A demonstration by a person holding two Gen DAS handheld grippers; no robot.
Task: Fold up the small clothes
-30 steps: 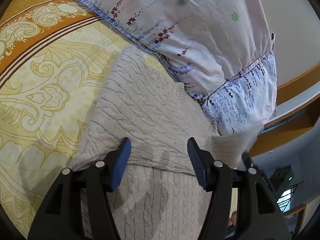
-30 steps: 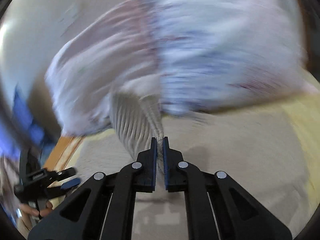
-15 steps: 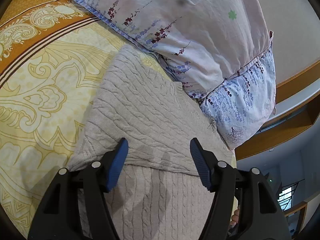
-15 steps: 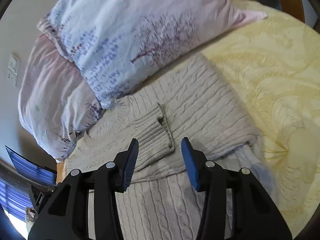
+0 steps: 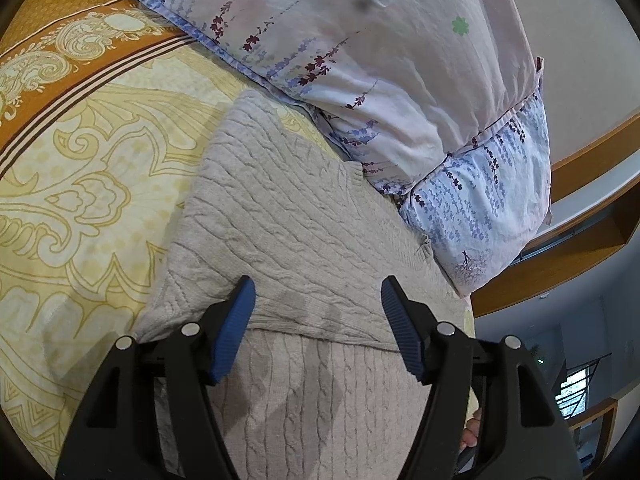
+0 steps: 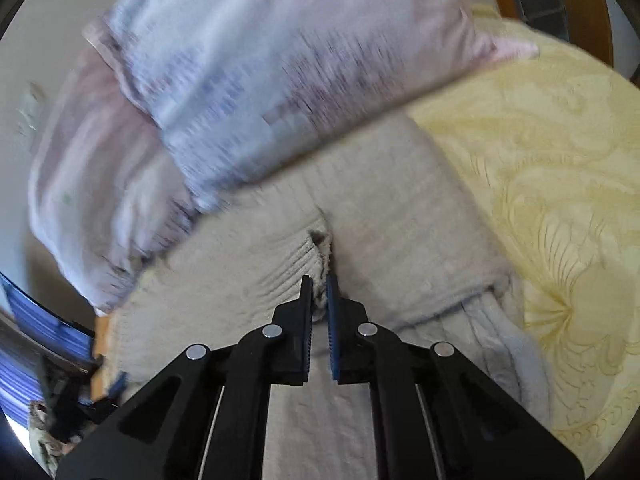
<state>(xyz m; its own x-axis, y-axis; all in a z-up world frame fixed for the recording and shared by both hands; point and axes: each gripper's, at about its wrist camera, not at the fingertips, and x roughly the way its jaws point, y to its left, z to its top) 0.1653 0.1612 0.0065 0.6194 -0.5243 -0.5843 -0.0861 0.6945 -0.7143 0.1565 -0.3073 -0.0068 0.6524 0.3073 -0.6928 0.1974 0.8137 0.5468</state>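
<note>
A beige cable-knit sweater (image 5: 280,216) is laid on a yellow bedspread (image 5: 80,152). Its ribbed cuff (image 6: 318,256) is pinched by the right gripper (image 6: 319,292); the left gripper (image 5: 318,304) is held spread above it.

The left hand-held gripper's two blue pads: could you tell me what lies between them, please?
Only the grey knit sweater, its folded edge crossing the gap below the open left hand-held gripper, untouched; the left wrist view shows it.

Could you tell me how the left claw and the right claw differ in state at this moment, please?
The left claw is open, its pads well apart; the right claw is shut. The left claw holds nothing and sits over the sweater; the right claw pinches the sweater's ribbed cuff. Both are black with blue pads and point down at the same sweater on the bed.
</note>
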